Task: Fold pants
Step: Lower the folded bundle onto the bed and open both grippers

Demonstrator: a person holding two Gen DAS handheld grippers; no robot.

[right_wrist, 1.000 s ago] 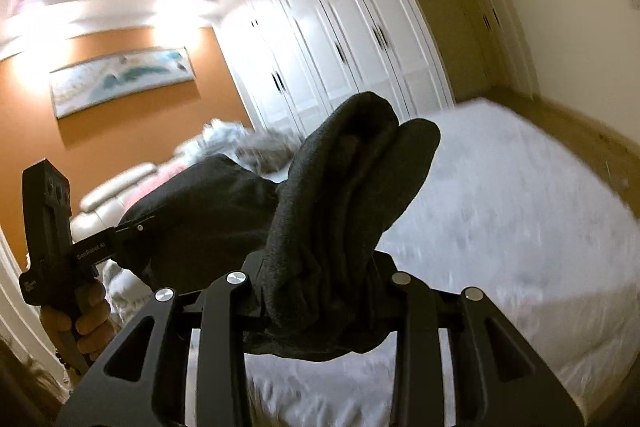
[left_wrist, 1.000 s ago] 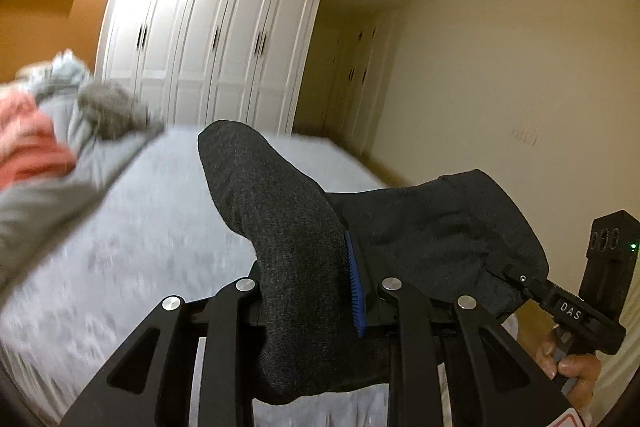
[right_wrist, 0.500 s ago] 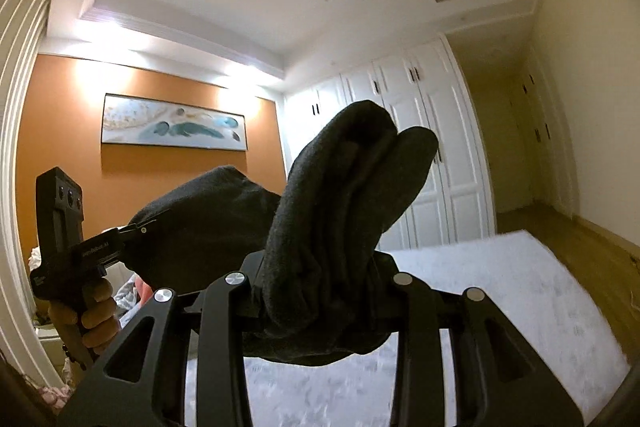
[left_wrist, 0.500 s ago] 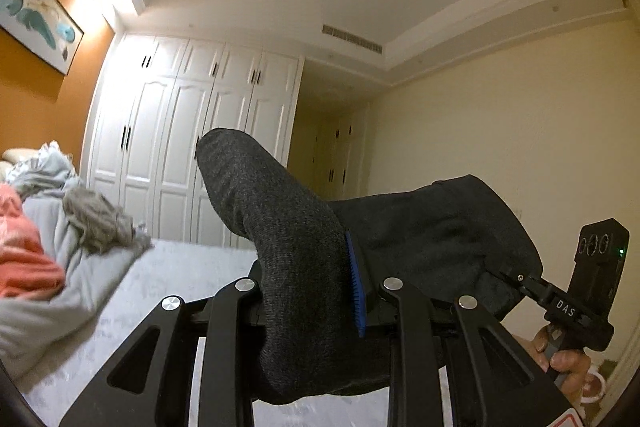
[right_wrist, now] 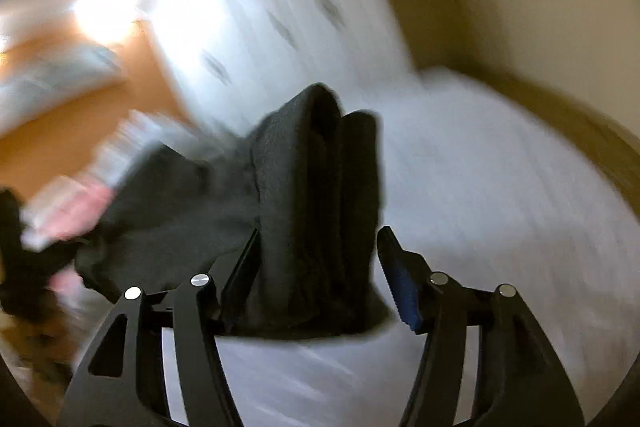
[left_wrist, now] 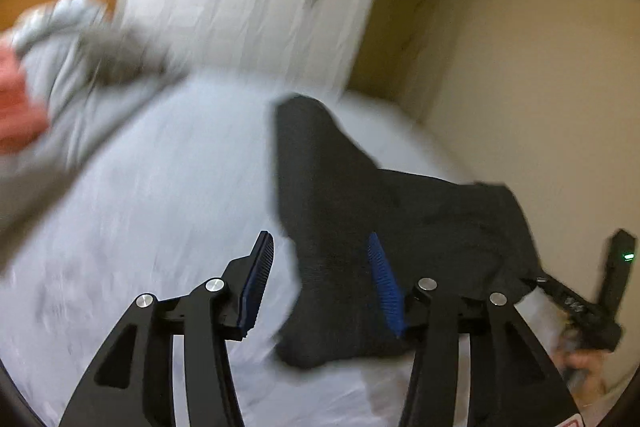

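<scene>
Lying bunched over the white bed (left_wrist: 152, 211) — dark grey pants (left_wrist: 340, 227), stretched between both tools. Left hand-held gripper (left_wrist: 320, 275): jaws just opened, left pad clear of the cloth, fabric against the right pad. Right hand-held gripper (right_wrist: 320, 267): jaws just opened too, folds between them, right pad apart — unclamped. Both views are blurred.

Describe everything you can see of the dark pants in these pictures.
The dark pants look like thick charcoal knit, bunched in soft folds above the white bed. The left tongs and right tongs have just been opening; fabric sits between each pair, resting against one pad, with a gap at the other.
</scene>
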